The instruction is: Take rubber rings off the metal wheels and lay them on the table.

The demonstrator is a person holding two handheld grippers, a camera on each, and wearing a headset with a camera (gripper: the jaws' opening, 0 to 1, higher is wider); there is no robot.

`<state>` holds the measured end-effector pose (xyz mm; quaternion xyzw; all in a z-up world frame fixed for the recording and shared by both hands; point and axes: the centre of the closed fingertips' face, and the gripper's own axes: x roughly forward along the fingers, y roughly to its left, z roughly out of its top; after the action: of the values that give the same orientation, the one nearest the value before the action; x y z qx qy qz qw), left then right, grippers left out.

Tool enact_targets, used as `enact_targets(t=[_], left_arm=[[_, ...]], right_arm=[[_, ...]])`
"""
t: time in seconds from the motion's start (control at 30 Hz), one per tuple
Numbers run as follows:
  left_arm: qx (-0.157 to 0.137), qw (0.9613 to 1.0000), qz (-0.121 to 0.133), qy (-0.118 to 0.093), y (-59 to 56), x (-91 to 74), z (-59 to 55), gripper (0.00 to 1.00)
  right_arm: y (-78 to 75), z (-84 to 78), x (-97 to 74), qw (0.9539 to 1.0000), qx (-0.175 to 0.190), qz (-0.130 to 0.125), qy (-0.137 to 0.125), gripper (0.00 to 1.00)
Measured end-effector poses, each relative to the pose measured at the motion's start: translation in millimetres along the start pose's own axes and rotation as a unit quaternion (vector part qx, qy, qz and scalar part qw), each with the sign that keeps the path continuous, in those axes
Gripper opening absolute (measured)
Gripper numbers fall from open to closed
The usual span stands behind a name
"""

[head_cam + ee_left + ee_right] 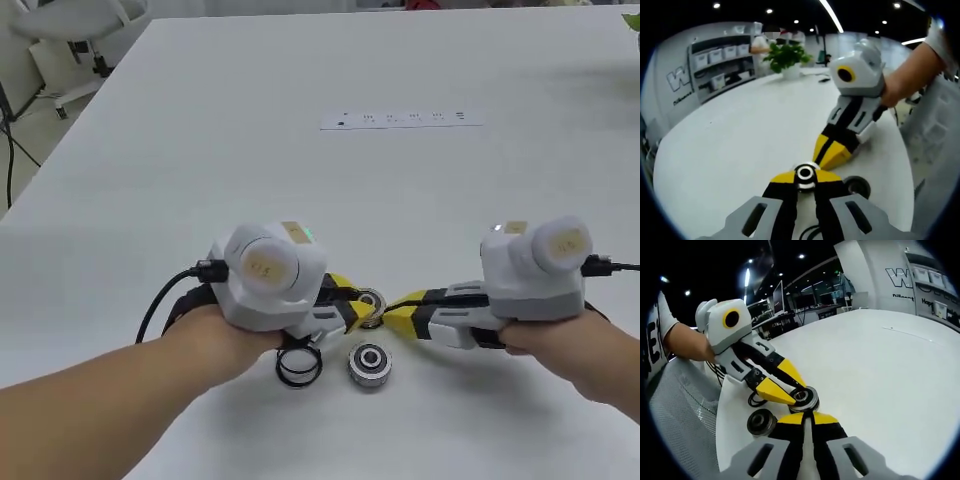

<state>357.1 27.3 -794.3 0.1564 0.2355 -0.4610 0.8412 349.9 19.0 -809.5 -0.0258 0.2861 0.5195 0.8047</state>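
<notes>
A metal wheel [371,301] with a black rubber ring hangs just above the white table [300,180], between both grippers. My left gripper [805,176] is shut on this wheel [805,173] from the left. From the right, my right gripper [807,417] has its jaws closed at the wheel's [805,398] black rim, apparently pinching the ring. In the head view the left gripper [357,308] and the right gripper [393,311] point at each other. A second wheel [370,363] lies flat on the table nearer to me. Loose black rubber rings [298,365] lie to its left.
A white power strip [400,120] lies flat further back on the table. An office chair [70,30] stands off the table's far left corner. A potted plant [786,56] sits at the table's far end in the left gripper view.
</notes>
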Motion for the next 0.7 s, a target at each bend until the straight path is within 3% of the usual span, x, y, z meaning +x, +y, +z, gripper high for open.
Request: enact_targets(t=[0.2,0.7], left_arm=[[-0.001,1.0000,0.002,0.000,0.5,0.0,0.1,0.12],[0.000,1.0000,0.005,-0.003,0.7,-0.4,0.4,0.12]], right_arm=[[-1.2,0.1,-0.2,0.9999,0.012,-0.010,-0.003,0.00],[-8.4,0.4,-3.5,0.9941,0.104,-0.011,-0.028,0.00]])
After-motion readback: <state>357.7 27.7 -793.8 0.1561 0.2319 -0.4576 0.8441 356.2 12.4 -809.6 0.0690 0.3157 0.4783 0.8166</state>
